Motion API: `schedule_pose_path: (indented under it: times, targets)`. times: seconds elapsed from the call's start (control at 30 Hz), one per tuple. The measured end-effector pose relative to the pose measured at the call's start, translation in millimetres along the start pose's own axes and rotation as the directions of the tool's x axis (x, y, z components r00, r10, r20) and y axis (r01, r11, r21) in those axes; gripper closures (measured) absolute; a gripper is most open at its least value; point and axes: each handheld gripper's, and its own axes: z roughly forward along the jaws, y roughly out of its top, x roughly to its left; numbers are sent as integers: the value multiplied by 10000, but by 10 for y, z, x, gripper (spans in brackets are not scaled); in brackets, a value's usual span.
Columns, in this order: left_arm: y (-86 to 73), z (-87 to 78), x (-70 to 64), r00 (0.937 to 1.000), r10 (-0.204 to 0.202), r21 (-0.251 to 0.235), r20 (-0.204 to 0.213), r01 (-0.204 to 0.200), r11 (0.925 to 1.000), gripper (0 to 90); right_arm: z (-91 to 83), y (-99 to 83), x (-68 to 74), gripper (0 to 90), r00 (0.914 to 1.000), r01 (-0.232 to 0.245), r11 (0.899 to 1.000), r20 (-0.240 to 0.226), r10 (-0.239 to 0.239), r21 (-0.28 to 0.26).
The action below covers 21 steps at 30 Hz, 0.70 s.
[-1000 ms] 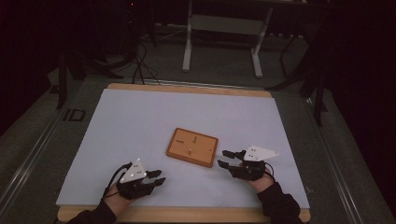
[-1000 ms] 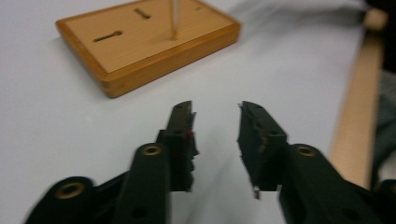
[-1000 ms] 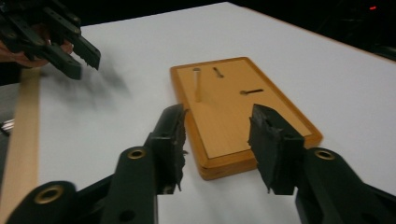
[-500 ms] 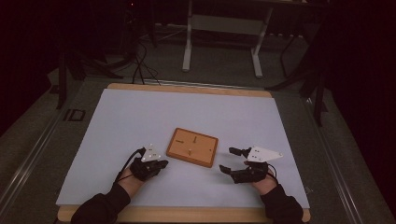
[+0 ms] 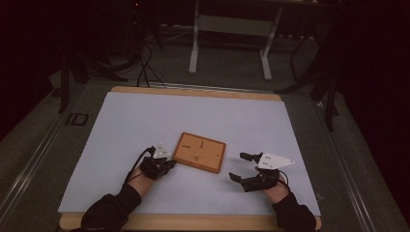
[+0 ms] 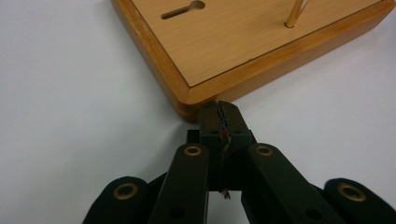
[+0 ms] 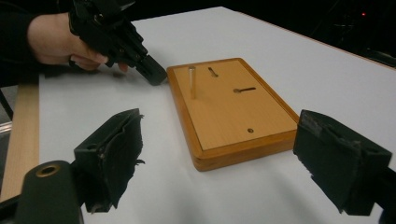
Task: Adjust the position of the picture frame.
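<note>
A white sheet [image 5: 145, 125] covers the wooden table [image 5: 193, 91], and on the floor to its left a marking that seems to read "ID" [image 5: 76, 119] shows dimly. The wooden board [image 5: 199, 152] lies just below the middle of the sheet, bearing a thin upright peg [image 7: 191, 82] and keyhole slots [image 6: 183, 9]. The left gripper [image 6: 220, 119], jaws pressed together, meets the board's near corner. The right gripper [image 7: 217, 156] sits spread wide, short of the board's end.

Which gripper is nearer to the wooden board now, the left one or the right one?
Left. The left gripper, jaws shut, reaches the wooden board at its corner. The right gripper, jaws wide open, is apart from it.
</note>
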Motion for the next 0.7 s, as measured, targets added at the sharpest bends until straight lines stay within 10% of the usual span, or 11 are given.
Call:
schedule_pose_path:
  times: [0.7]
  targets:
    - [238,215,139,9995,-200,63,-264,202,9998,897,24,-19,-46,174,9986,106,9992,-523,-86,374]
